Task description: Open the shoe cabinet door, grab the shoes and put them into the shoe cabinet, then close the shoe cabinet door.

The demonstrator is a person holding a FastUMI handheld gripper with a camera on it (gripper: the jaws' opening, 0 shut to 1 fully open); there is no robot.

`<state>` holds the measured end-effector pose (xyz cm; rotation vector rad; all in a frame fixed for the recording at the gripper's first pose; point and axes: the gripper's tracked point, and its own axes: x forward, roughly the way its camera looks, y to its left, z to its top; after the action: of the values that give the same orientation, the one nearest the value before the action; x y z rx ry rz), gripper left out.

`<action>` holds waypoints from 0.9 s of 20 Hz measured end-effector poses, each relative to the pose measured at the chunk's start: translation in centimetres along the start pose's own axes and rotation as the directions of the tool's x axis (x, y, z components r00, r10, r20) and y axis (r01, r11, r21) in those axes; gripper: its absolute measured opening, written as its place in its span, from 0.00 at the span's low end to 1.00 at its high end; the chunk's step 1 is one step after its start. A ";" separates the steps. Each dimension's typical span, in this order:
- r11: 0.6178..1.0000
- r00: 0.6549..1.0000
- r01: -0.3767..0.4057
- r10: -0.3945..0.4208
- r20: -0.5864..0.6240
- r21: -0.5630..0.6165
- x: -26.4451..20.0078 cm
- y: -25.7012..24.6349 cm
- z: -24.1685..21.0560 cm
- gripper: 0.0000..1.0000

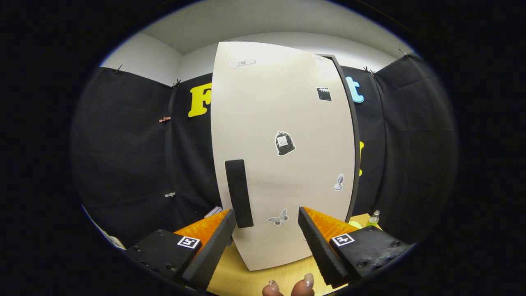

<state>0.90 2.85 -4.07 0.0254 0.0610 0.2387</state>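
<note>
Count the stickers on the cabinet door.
5 on the door: pale one at top, clapperboard upper right, bag mid-door, small figure lower right, butterfly between the open gripper fingers.

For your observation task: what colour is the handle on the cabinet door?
Black, seen in the gripper view: the handle on the cabinet door, ahead of the open gripper.

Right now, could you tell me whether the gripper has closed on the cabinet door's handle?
No, the gripper is open, and the black handle stands just ahead of its left finger, not pressed between the two.
</note>
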 end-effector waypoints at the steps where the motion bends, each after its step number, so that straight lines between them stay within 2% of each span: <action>1: 1.000 1.000 0.004 -0.004 -0.002 0.003 0.0 -0.2 0.1 1.00; 18: 1.000 0.999 0.030 -0.030 -0.027 0.001 0.2 -1.9 0.2 1.00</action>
<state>1.54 1.03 -3.95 0.0225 0.0881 0.2090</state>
